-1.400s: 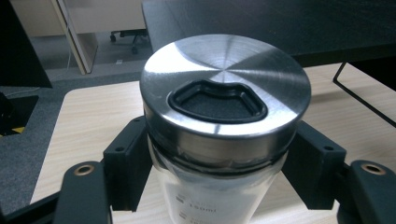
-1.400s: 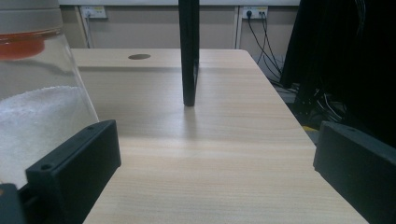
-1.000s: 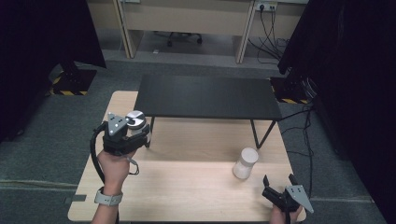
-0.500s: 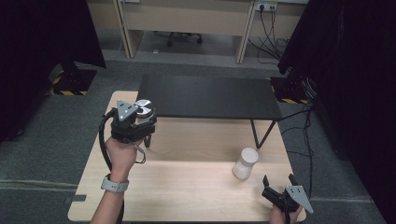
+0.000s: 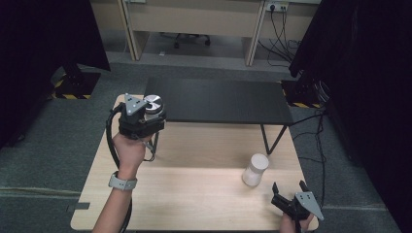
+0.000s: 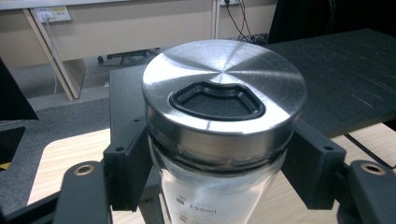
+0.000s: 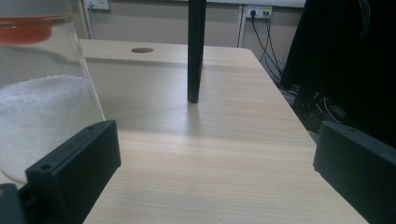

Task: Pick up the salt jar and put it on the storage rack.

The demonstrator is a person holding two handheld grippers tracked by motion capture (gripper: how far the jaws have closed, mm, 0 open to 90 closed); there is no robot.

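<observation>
While our left gripper [image 6: 219, 186] grasps the glass jar [image 6: 215, 196] just under its steel lid [image 6: 222, 88], holding it upright in the air with the black shelf [image 5: 218, 99] just ahead of it, our right gripper [image 5: 291, 194] sits with jaws spread and nothing between them, beside the white container [image 5: 256, 169] that stands ahead and to its left on the wooden table [image 5: 194, 194]. We judge the smooth glass could slide down between the pads if the grip slackens. Its base could also knock the shelf edge if we carry it forward too low.
</observation>
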